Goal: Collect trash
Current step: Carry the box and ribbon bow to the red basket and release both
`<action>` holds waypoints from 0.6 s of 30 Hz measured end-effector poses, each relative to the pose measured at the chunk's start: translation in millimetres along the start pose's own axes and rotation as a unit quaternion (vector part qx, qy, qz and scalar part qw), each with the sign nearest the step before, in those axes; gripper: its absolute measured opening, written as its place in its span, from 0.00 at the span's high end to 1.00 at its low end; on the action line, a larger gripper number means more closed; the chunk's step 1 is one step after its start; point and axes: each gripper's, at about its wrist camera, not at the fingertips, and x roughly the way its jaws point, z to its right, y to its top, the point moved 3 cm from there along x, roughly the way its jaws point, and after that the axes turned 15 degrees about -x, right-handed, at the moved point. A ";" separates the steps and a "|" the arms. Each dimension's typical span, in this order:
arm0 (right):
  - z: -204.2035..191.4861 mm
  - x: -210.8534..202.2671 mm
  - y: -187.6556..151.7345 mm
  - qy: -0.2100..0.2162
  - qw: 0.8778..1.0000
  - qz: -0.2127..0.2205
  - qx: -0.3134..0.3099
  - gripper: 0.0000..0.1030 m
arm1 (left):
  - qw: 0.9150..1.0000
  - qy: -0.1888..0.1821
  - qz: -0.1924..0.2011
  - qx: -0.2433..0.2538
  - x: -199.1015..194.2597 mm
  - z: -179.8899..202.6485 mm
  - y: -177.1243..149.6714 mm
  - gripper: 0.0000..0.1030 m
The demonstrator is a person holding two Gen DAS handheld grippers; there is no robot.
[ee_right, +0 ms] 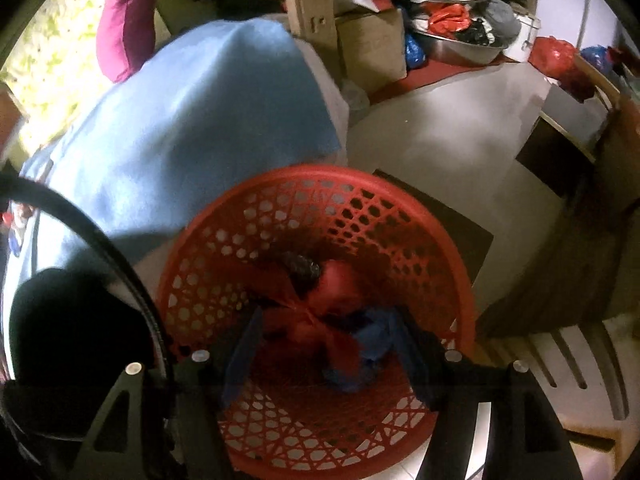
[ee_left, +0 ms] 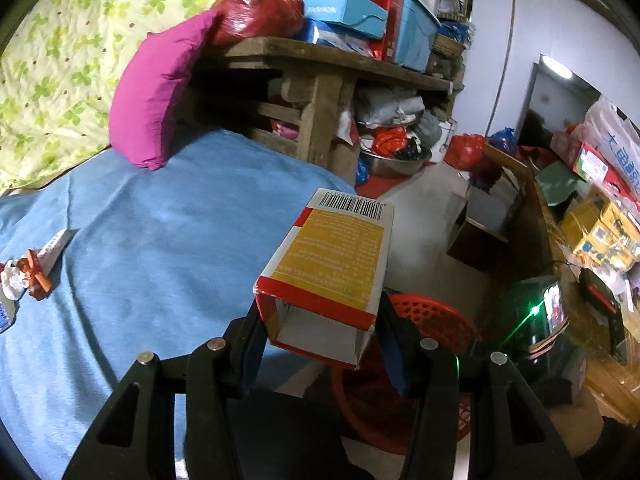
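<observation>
Left wrist view: left gripper [ee_left: 320, 320] clamps an empty carton [ee_left: 332, 268] over the blue bed cover [ee_left: 160, 220], more wrappers [ee_left: 32, 272] lying far left; right wrist view: right gripper [ee_right: 326, 340], fingers apart w/ nothing pinched, above the red basket [ee_right: 400, 216] w/ bags [ee_right: 340, 320] inside.

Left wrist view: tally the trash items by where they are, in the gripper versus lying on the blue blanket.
Held in the left gripper: 1, the carton
Lying on the blue blanket: 2, the crumpled wrapper and the tube
Total: 3
</observation>
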 end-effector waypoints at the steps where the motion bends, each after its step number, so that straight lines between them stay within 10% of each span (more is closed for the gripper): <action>1: 0.3 -5.4 0.5 -0.002 1.000 0.005 0.003 0.33 | 1.000 -0.002 -0.003 0.003 2.0 3.0 -0.5 0.49; 18: 29.0 -72.6 7.9 -0.030 0.993 0.099 0.061 0.26 | 0.990 -0.075 -0.105 0.057 43.7 68.3 -37.8 0.36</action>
